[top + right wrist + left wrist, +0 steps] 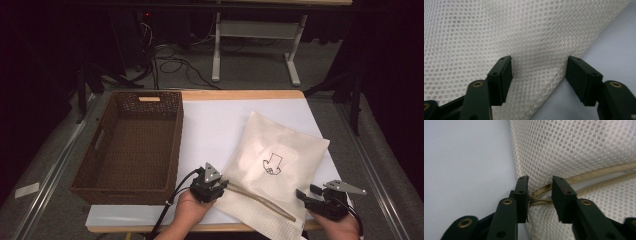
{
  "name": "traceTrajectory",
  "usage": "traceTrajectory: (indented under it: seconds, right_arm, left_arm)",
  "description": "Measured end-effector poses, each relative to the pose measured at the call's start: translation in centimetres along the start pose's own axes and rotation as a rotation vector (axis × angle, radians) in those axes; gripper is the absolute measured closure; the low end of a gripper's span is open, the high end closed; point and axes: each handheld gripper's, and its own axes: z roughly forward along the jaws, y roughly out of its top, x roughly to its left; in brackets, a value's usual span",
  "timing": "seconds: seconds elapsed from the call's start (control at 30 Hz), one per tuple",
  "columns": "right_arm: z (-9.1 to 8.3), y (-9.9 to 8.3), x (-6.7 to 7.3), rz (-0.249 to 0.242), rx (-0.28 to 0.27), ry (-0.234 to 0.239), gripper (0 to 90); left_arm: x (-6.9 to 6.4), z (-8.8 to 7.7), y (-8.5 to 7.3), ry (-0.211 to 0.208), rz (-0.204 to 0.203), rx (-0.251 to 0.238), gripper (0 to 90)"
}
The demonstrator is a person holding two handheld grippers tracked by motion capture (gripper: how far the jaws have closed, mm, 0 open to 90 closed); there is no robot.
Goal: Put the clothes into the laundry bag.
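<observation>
A: High view? 
B: Mesh bag (pixel 270 165) on table (pixel 210 125), right of basket (pixel 130 145); left gripper (pixel 216 187) at its near-left corner, right gripper (pixel 306 196) at its near-right edge

A: Left gripper view? 
B: Fingers (pixel 522 195) part open astride zipper (pixel 584 178) end, no grip yet

A: Right gripper view? 
B: Fingers (pixel 502 75) wide over mesh edge, holding nothing. Bag likely soft, light, floppy; best taken by corners

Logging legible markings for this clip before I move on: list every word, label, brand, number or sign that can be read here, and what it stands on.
No readable text anywhere.
White mesh bag: a black outline drawing, boot-like in shape, no letters or numbers.
Wicker basket: a pale tag on the far wall, too small to read.
Floor tape, left of the table: blank as far as can be seen.
</observation>
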Motion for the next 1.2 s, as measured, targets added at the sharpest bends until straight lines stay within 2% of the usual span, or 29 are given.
traceTrajectory:
  seconds: [0.13,0.23,0.3,0.33,0.37,0.57,0.77,0.97,1.2]
  right_arm:
    - [0.1,0.0,0.2,-0.013,-0.002,-0.009,55.0]
    - [0.2,0.1,0.3,-0.036,0.000,-0.026,70.2]
    - [0.2,0.2,0.2,-0.052,0.004,-0.036,81.5]
    - [0.2,0.2,0.2,-0.063,0.006,-0.035,84.3]
    - [0.2,0.3,0.1,-0.076,0.009,-0.036,85.8]
    - [0.8,1.1,0.0,-0.101,0.009,-0.037,87.2]
    - [1.9,2.1,-0.5,-0.118,-0.004,-0.024,87.2]
    - [3.2,3.6,-0.4,-0.150,-0.009,-0.003,87.2]
    - [4.8,5.3,-0.3,-0.193,-0.011,-0.012,87.3]
  left_arm:
    - [-0.2,0.0,-0.1,0.011,0.012,-0.002,73.5]
    - [-0.5,0.1,-0.2,0.025,0.025,0.000,77.1]
    - [-0.5,-0.1,-0.2,0.015,0.026,0.001,80.0]
    - [-0.6,-0.1,-0.2,0.009,0.020,0.006,90.0]
    - [-0.8,-0.2,-0.3,0.018,0.029,0.002,89.7]
    - [-1.1,-0.6,-0.7,0.021,0.023,-0.011,89.7]
    - [-2.0,-1.2,-1.4,0.030,0.037,-0.017,88.8]
    - [-2.0,-1.8,-1.8,0.044,0.029,-0.034,87.2]
    - [-2.0,-2.4,-2.2,0.055,0.014,-0.052,86.7]
